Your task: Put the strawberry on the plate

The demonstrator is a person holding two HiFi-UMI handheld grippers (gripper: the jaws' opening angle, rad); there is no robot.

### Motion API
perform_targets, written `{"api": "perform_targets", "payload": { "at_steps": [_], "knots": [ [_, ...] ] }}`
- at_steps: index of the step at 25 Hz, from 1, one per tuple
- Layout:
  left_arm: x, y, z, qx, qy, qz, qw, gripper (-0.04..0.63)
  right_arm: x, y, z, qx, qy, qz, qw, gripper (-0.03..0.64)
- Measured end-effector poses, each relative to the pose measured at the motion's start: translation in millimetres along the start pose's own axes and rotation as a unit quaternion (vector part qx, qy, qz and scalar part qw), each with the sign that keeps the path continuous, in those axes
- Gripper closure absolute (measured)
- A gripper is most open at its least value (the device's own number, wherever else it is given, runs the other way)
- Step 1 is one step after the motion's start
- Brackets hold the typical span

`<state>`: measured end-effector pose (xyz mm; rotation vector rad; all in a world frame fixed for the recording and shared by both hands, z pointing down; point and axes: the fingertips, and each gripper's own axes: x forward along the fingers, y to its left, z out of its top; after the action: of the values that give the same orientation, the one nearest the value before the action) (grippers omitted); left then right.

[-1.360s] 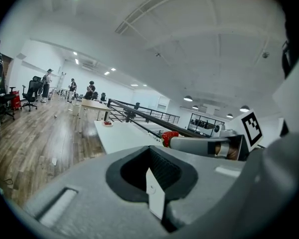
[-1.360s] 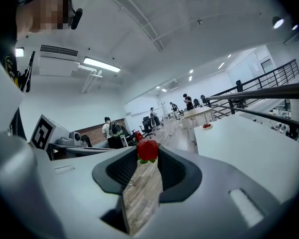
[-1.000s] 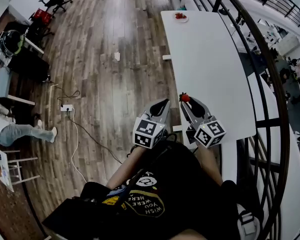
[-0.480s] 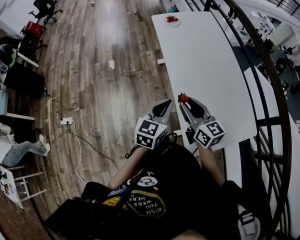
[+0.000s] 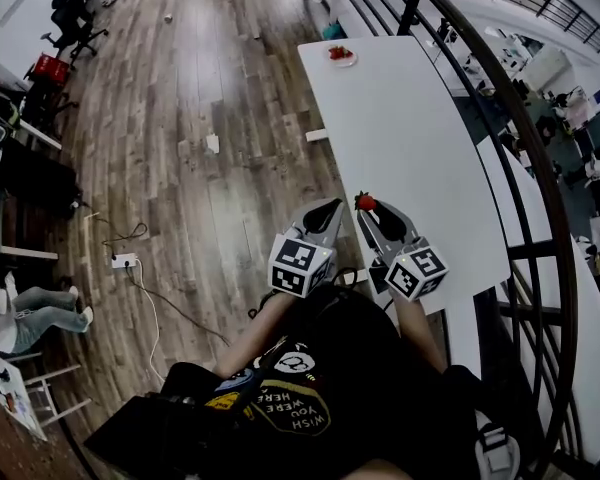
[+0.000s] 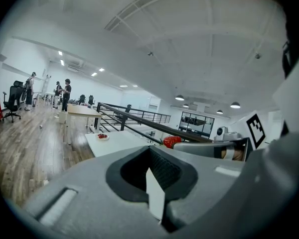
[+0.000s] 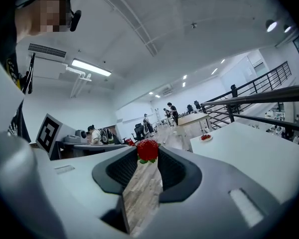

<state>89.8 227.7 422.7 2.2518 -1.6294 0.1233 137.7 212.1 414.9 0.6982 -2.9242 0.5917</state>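
Observation:
A red strawberry [image 5: 364,201] sits pinched between the tips of my right gripper [image 5: 366,205], which is held over the near left edge of the long white table [image 5: 420,158]. In the right gripper view the strawberry [image 7: 147,150] fills the gap at the fingertips of the right gripper [image 7: 147,154]. The plate [image 5: 341,56], with red fruit on it, stands at the table's far end; it is small in both gripper views, as the plate [image 7: 206,138] and the plate [image 6: 102,137]. My left gripper [image 5: 327,208] hangs beside the right one over the floor, shut and empty.
A curved black railing [image 5: 520,138] runs along the table's right side. Wooden floor [image 5: 200,168] lies to the left, with a cable and power strip [image 5: 125,261], office chairs [image 5: 70,18] and a seated person [image 5: 20,308] farther off.
The table and plate have slid lower and leftward in the head view as the viewpoint moved along. Both grippers keep the same pose, the strawberry still in the right one.

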Motion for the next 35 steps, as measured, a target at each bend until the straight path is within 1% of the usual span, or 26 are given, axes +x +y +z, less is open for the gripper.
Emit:
{"api": "perform_targets", "payload": {
  "at_steps": [5, 10, 16, 21, 24, 28, 35],
  "knots": [
    [-5, 24, -5, -0.018, 0.005, -0.007, 0.9998, 0.594, 19, 5, 3, -0.018, 0.007, -0.015, 1.000, 0.485],
    [-2, 41, -12, -0.026, 0.012, -0.009, 0.9996, 0.594, 34, 0, -2, -0.011, 0.009, -0.020, 1.000, 0.485],
    [25, 57, 4, -0.016, 0.016, -0.006, 0.9997, 0.594, 59, -23, 7, -0.001, 0.016, -0.008, 1.000, 0.485],
    [53, 85, 16, -0.011, 0.016, 0.016, 0.9997, 0.594, 86, -45, 20, -0.006, 0.009, 0.006, 1.000, 0.485],
    [70, 87, 22, 0.008, 0.021, 0.015, 0.9996, 0.594, 90, -57, 25, -0.002, 0.006, 0.007, 1.000, 0.485],
    [97, 80, 29, 0.002, 0.025, 0.003, 0.9997, 0.594, 92, -80, 29, 0.008, 0.003, 0.008, 1.000, 0.485],
    [111, 87, 21, 0.008, 0.039, -0.003, 0.9992, 0.594, 109, -92, 31, 0.009, 0.007, 0.015, 1.000, 0.485]
  ]
}}
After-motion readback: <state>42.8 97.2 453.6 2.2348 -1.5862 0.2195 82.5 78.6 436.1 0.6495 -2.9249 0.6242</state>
